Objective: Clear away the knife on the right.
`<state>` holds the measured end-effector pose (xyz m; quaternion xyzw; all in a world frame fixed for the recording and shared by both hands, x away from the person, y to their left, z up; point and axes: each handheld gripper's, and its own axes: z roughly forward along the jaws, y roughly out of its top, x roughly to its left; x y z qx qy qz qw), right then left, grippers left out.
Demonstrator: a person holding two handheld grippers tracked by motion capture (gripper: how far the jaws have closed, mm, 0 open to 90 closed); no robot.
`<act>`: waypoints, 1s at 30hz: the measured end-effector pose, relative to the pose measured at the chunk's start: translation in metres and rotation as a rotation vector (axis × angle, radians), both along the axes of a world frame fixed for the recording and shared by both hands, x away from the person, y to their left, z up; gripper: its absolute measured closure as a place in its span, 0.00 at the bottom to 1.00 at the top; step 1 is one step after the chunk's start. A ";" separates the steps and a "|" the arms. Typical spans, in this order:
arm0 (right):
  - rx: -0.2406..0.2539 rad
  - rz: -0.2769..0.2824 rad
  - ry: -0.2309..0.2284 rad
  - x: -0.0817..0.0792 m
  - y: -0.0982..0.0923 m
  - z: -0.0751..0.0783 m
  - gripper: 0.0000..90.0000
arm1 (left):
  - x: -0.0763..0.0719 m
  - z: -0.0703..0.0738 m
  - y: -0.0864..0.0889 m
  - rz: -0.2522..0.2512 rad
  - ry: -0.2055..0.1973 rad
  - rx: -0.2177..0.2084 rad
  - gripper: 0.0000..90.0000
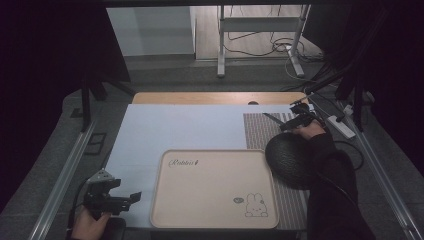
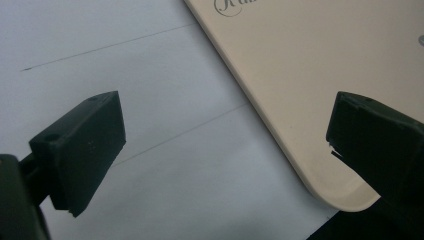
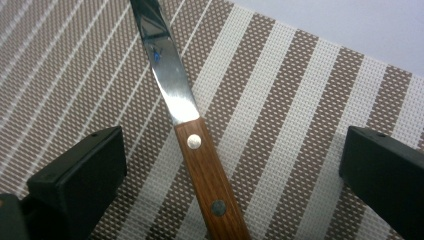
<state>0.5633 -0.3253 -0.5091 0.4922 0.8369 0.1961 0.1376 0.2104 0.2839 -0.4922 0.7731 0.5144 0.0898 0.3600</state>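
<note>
The right hand-held gripper (image 3: 232, 165) has its jaws spread wide, one on each side of the knife (image 3: 192, 140), with clear gaps between the pads and the wooden handle. The knife lies flat on the striped placemat (image 3: 300, 100); its handle carries two metal rivets and its steel blade points away from the hand-held gripper. In the high view this right hand-held gripper (image 1: 294, 120) sits at the far right of the surface (image 1: 165, 125), held by the person's right hand (image 1: 309, 131), with the knife (image 1: 272, 118) on the far end of the placemat (image 1: 257, 130). A dark round bowl (image 1: 291, 160) rests on the placemat, nearer than the hand-held gripper and just right of the tray (image 1: 210, 190).

The left hand-held gripper (image 1: 131, 199) is at the near left, its jaws also spread and holding nothing. It points right toward the tray's near-left corner, close to it but apart. In the left gripper view its jaws frame the pale surface (image 2: 165, 165) and the rounded corner of the beige tray (image 2: 300, 100).
</note>
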 end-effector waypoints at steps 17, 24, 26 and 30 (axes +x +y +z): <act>0.037 0.115 -0.016 -0.005 -0.019 0.013 0.85 | 0.000 0.000 0.000 0.001 0.002 0.001 0.03; -0.003 0.145 -0.029 -0.006 -0.019 0.014 0.86 | 0.000 0.000 0.000 0.000 0.003 0.000 0.03; -0.009 0.140 -0.034 -0.006 -0.022 0.015 0.86 | 0.000 0.000 0.000 0.000 0.003 0.000 0.03; 0.006 0.105 -0.035 -0.009 -0.035 0.017 0.86 | 0.000 0.000 0.000 0.001 0.002 -0.001 0.03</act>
